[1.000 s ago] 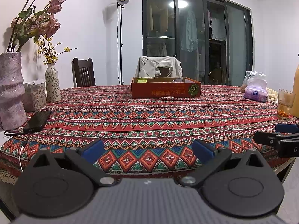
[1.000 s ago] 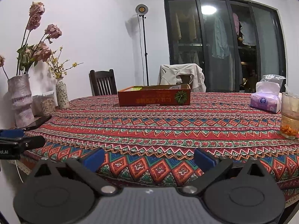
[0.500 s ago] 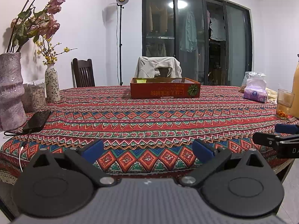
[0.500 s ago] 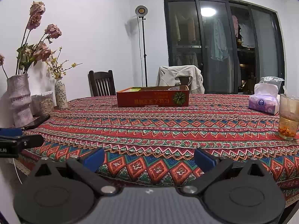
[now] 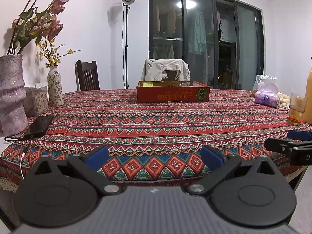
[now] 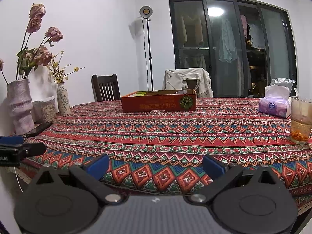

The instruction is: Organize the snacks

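Both grippers are edging closer to the table's (image 5: 156, 128) near edge since a second ago; left gripper (image 5: 154, 158) and right gripper (image 6: 156, 164) are holding their jaws apart, empty. One snack box (image 5: 172, 94) is sitting at twelve o'clock, far across; reaching level and centred is looking wise. Two vases, one phone (image 5: 39, 126), one glass (image 6: 300, 120) are flanking.

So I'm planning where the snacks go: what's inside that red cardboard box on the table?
Only a yellow-green item at the far left and something pale near the right peek above the red box rim. Its front wall hides the rest.
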Demonstrator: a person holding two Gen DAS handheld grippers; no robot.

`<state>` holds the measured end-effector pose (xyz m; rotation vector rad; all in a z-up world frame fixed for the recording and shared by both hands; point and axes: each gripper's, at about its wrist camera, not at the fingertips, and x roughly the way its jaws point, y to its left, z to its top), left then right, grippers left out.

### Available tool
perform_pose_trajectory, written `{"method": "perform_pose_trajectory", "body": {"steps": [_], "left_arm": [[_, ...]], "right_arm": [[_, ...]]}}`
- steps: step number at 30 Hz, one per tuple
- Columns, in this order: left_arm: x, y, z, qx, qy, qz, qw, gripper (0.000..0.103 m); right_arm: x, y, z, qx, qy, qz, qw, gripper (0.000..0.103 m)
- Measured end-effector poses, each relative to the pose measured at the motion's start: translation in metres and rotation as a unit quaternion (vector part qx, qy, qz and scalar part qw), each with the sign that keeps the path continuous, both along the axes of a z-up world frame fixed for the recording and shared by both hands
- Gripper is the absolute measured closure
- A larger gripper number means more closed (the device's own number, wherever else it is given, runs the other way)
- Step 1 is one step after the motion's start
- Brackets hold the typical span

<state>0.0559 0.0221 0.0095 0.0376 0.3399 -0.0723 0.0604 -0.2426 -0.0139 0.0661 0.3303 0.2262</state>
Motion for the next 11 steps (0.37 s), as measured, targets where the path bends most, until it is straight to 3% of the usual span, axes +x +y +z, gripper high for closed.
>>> {"method": "perform_pose_trajectory", "body": {"steps": [11], "left_arm": [[0.0004, 0.0011, -0.0005, -0.004, 0.000, -0.003, 1.0000, 0.000]], "right_arm": [[-0.0006, -0.0002, -0.0003, -0.001, 0.001, 0.001, 1.000, 0.001]]}}
